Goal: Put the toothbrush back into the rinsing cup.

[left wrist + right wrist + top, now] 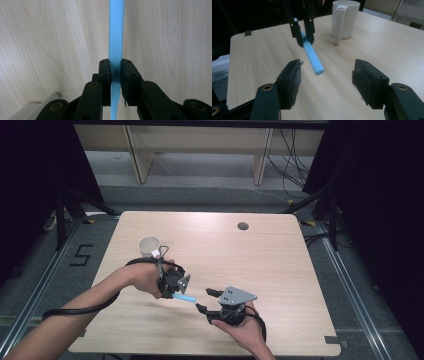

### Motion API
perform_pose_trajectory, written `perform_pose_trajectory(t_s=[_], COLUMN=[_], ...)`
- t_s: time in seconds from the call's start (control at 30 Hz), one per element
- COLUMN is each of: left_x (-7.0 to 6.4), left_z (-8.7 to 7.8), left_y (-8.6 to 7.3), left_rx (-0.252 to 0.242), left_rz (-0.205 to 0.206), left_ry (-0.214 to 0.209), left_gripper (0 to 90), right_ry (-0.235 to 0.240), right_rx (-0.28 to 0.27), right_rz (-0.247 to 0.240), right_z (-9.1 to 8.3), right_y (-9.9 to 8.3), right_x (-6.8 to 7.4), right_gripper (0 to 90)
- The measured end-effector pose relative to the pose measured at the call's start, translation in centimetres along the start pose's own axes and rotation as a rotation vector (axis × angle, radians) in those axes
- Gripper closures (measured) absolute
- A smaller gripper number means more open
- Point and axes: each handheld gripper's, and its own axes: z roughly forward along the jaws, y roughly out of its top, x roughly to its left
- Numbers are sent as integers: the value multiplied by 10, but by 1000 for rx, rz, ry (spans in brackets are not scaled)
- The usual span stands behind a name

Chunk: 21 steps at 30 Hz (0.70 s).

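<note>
Left claw [176, 289]: held above the surface, tilted down toward the right claw, jaws clamped on the blue stick [116, 37].
Right claw [204, 300]: jaws spread wide apart, pointing at the stick's free end, gripping nothing.
Blue stick: ribbed, flat-ended, hanging in the air just off the right claw's jaws, near the white mug [149, 246].
Surface [270, 265]: pale wood with a round hole [243, 226] far beyond the mug.
Room: dark curtains, grey floor.
</note>
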Motion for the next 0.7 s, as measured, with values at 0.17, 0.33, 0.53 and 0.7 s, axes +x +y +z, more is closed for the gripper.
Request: perform_pose_trajectory(t_s=[0.17,0.33,0.53,0.7], left_x=[0,0,-1,-3], left_z=[-1,-2,-5,-6], left_y=[0,2,6,10], left_rx=[-6,-20,-23,-44], left_rz=[9,13,21,16], left_ry=[-8,-8,-7,-10], left_gripper=[786,786,786,786], right_ry=[26,30,39,60], right_rx=[13,8,12,9], right_rz=[7,-24,-43,-54], right_z=[13,22,25,27], right_y=[-2,-4,-5,-5], right_x=[2,3,4,5], right_gripper=[439,484,558,622])
